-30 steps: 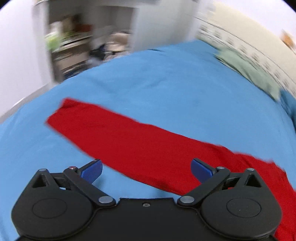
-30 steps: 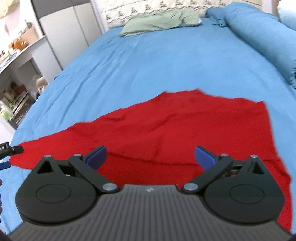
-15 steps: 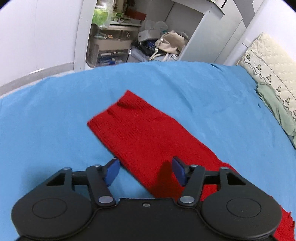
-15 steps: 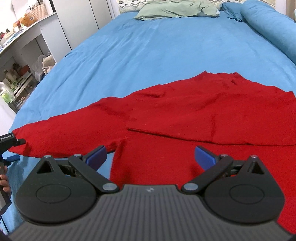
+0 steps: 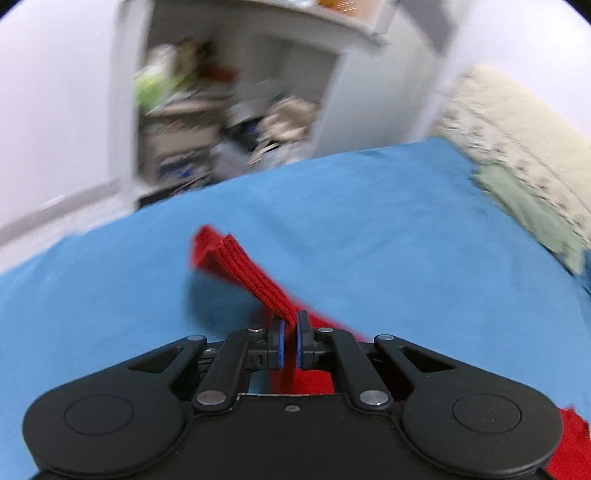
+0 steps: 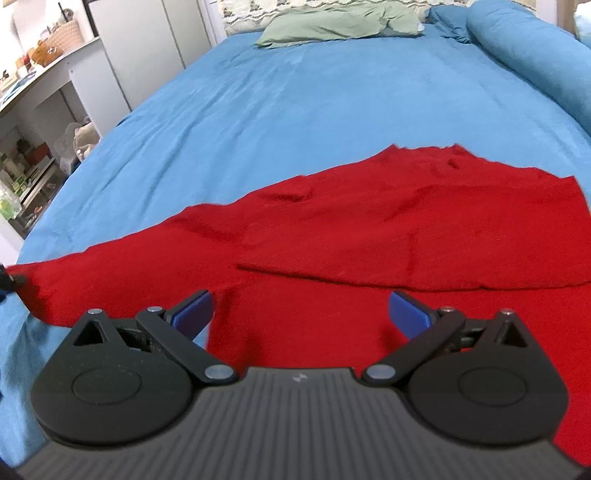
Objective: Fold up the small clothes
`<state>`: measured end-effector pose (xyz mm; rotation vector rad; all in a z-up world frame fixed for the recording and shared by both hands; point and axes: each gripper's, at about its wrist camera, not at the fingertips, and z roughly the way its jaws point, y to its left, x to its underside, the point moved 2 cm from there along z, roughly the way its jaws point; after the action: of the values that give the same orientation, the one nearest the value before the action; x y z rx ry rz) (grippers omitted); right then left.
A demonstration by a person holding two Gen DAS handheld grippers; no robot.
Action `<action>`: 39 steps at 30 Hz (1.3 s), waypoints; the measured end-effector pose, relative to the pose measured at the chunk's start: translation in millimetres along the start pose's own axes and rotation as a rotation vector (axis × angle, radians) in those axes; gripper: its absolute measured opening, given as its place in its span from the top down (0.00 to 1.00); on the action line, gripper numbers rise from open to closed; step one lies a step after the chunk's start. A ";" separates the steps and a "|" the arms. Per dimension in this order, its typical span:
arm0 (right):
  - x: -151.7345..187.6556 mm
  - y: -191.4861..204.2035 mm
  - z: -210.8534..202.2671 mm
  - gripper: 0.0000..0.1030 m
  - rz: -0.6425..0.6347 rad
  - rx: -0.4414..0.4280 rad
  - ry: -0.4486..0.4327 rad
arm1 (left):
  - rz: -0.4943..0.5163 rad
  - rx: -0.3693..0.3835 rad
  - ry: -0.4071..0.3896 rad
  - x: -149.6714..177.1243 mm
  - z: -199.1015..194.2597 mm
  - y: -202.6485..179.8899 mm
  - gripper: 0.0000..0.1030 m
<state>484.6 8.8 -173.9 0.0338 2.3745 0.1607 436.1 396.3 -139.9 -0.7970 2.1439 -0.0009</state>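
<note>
A red knit sweater (image 6: 388, 229) lies spread on the blue bed, one sleeve folded across its body and the other stretched out to the left. My left gripper (image 5: 290, 334) is shut on the cuff end of that left sleeve (image 5: 247, 273) and holds it lifted off the sheet; the ribbed cuff sticks out past the fingers. The left gripper's tip also shows at the left edge of the right wrist view (image 6: 9, 282). My right gripper (image 6: 301, 310) is open and empty, just above the sweater's near part.
The blue bedsheet (image 6: 295, 103) stretches far ahead. A green pillow (image 6: 332, 22) and a rolled blue duvet (image 6: 524, 48) lie at the head. White cabinets and cluttered shelves (image 5: 207, 122) stand off the bed's left side.
My left gripper has closed on the sleeve's cuff end and lifted it off the sheet. My right gripper stays open and has shifted little over the sweater.
</note>
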 end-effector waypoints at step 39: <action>-43.2 -229.3 -15.7 0.00 -0.165 -0.071 -0.023 | 0.602 0.274 0.208 230.3 -69.9 -329.4 0.31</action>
<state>510.0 -223.4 -161.9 -0.1922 2.3349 0.1648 459.9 -9.8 -170.0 0.0234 2.4350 -0.0646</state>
